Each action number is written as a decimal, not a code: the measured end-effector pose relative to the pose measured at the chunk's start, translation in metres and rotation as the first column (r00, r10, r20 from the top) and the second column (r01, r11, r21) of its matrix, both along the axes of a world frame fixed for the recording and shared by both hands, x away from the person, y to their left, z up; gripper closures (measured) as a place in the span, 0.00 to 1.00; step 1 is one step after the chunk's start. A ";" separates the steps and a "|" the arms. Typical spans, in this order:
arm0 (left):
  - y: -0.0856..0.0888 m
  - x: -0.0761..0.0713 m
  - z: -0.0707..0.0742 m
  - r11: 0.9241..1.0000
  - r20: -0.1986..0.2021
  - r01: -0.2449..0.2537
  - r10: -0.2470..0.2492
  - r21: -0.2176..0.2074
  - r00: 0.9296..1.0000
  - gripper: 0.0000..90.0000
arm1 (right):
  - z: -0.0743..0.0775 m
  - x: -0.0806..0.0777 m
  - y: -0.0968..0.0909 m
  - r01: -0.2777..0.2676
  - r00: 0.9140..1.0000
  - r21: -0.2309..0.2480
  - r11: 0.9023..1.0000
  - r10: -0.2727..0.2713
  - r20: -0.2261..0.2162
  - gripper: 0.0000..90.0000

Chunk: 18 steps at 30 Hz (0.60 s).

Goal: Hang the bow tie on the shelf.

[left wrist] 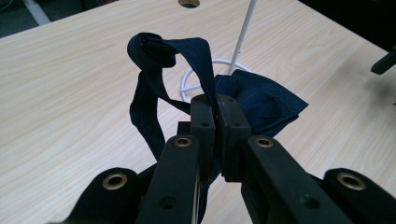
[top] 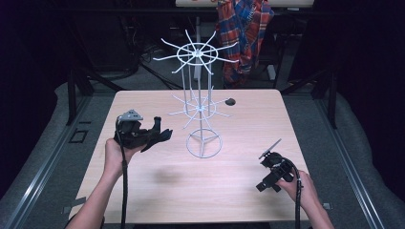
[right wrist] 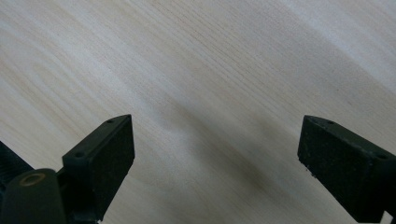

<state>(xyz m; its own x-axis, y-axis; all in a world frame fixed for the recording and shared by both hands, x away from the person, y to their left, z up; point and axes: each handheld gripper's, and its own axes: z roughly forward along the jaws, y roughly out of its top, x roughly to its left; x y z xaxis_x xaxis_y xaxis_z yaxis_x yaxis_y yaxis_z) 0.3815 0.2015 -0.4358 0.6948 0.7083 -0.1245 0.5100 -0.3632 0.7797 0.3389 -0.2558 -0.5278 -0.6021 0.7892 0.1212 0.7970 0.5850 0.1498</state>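
Navy cloth (left wrist: 261,105), looks like a small fabric bag or pouch with a strap, is pinched in the left gripper (left wrist: 215,105), whose jaws are pressed together on the fabric. It's held up off the surface (top: 157,191) on the left side, with the strap looping up and over to the left of the jaws in the left gripper view, and the body of the cloth bunched to the right.

White wire rack (top: 200,102), a 2-tier thing with spokes sticking out like hooks, stands mid-surface just to the right of the cloth. So the cloth's loop points roughly toward the rack, and the left hand (top: 114,152) is clearly the nearer one. My guess is the strap goes onto a spoke, so the open loop needs to face a spoke tip.

Right gripper (top: 273,172) is well apart, down at the near right, jaws spread wide over bare wood and holding nothing.
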 end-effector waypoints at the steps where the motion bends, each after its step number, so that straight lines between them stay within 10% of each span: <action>1: 0.000 0.001 0.003 1.000 0.007 0.001 -0.001 -0.004 1.000 0.96 | 0.000 0.000 0.000 -0.002 1.000 -0.003 1.000 0.002 0.000 0.12; 18: -0.011 0.006 0.015 0.999 0.051 0.019 -0.017 -0.029 0.999 0.96 | -0.001 -0.002 0.000 0.018 1.000 0.011 1.000 -0.018 0.016 0.12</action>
<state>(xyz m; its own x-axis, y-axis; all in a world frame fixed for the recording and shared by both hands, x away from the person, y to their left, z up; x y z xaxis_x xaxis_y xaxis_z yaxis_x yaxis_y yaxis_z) 0.3872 0.1907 -0.4209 0.7132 0.6924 -0.1092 0.4632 -0.3487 0.8148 0.3369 -0.2557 -0.5287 -0.5898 0.7985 0.1205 0.8048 0.5689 0.1691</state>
